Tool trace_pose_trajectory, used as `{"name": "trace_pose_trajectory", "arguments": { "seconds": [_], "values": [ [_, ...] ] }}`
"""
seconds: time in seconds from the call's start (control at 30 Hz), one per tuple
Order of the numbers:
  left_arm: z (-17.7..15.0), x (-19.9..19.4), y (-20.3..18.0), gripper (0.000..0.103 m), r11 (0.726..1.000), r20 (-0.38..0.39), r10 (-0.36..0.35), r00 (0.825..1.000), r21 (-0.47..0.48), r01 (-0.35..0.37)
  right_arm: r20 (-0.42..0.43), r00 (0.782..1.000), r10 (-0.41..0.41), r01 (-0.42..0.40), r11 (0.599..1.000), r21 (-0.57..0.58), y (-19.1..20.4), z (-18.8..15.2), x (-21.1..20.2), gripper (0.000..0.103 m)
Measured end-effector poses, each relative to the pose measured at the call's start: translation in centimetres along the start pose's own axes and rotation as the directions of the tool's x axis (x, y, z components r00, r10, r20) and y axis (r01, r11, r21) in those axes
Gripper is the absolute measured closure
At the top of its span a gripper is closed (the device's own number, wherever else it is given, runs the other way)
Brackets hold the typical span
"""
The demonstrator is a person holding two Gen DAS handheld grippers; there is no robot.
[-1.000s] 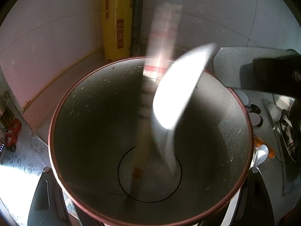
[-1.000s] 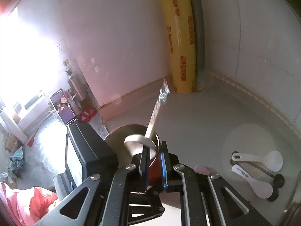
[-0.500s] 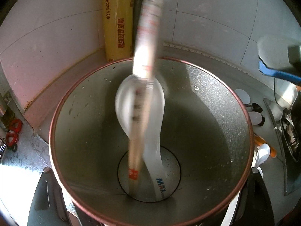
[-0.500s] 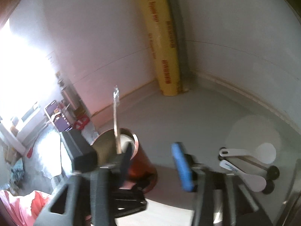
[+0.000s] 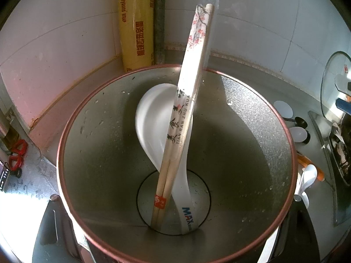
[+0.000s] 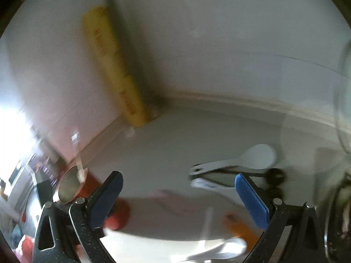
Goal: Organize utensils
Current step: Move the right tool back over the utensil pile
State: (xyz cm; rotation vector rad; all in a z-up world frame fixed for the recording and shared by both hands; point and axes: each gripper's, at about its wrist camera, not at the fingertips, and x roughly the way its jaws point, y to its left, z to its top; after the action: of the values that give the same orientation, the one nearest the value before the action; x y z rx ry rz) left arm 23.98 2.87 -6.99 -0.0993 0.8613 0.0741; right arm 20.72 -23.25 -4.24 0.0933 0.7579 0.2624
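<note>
My left gripper (image 5: 175,247) is shut on a copper-rimmed metal cup (image 5: 252,131) that fills the left wrist view. Inside stand a white plastic spoon (image 5: 153,122) and wrapped wooden chopsticks (image 5: 184,118), leaning on the far rim. My right gripper (image 6: 177,199) is open and empty, to the right of the cup (image 6: 70,186), above the counter. Ahead of it lie white spoons (image 6: 252,160) and black utensils (image 6: 274,175). An orange-handled utensil (image 6: 239,225) and another white spoon (image 6: 219,249) lie nearer, blurred.
A yellow wrap box (image 5: 136,26) stands in the tiled wall corner beside a grey pipe (image 5: 159,22). A glass lid (image 5: 333,92) and stove (image 5: 342,153) are at the right. Red scissors (image 5: 16,155) lie at the left. More spoons (image 5: 298,133) lie right of the cup.
My right gripper let the white spoon drop into the cup, opened wide and swung away to the right. The spoon and chopsticks settled against the cup's far side.
</note>
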Motion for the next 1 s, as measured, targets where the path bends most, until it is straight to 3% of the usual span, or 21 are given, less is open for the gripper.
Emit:
{"name": "trace_pose_trajectory", "arguments": {
  "seconds": [0.1, 0.23, 0.4, 0.57, 0.67, 0.87, 1.0],
  "values": [
    [0.1, -0.3, 0.1, 0.013, 1.000, -0.001, 0.002, 1.000, 0.000, -0.002, -0.021, 0.997, -0.069, 0.070, 0.997, 0.033, -2.7, -0.3, -0.3, 0.000],
    [0.2, -0.3, 0.1, 0.013, 1.000, -0.001, 0.003, 1.000, -0.004, -0.003, -0.147, 0.988, -0.057, 0.085, 0.978, 0.192, -7.4, -1.2, 0.2, 0.000],
    [0.1, -0.4, 0.0, 0.013, 1.000, -0.001, 0.005, 1.000, -0.003, -0.005, -0.201, 0.976, -0.088, 0.150, 0.937, 0.315, -11.4, -2.5, 0.5, 0.000],
    [0.1, -0.4, 0.0, 0.013, 1.000, -0.002, 0.005, 1.000, -0.003, -0.005, -0.196, 0.980, 0.046, 0.053, 0.880, 0.472, -13.4, -3.8, 1.5, 0.000],
    [0.1, -0.4, 0.0, 0.013, 1.000, -0.002, 0.006, 1.000, -0.003, -0.006, -0.195, 0.978, 0.077, 0.036, 0.855, 0.517, -13.9, -4.4, 2.7, 0.001],
    [0.1, -0.3, 0.0, 0.013, 1.000, -0.002, 0.005, 1.000, -0.002, -0.005, -0.209, 0.973, 0.097, 0.030, 0.846, 0.533, -13.9, -4.6, 4.5, 0.014],
    [0.1, -0.4, 0.1, 0.013, 1.000, -0.002, 0.005, 1.000, 0.000, -0.005, -0.216, 0.968, 0.129, 0.011, 0.836, 0.549, -13.9, -4.8, 6.0, 0.032]
  ]
}}
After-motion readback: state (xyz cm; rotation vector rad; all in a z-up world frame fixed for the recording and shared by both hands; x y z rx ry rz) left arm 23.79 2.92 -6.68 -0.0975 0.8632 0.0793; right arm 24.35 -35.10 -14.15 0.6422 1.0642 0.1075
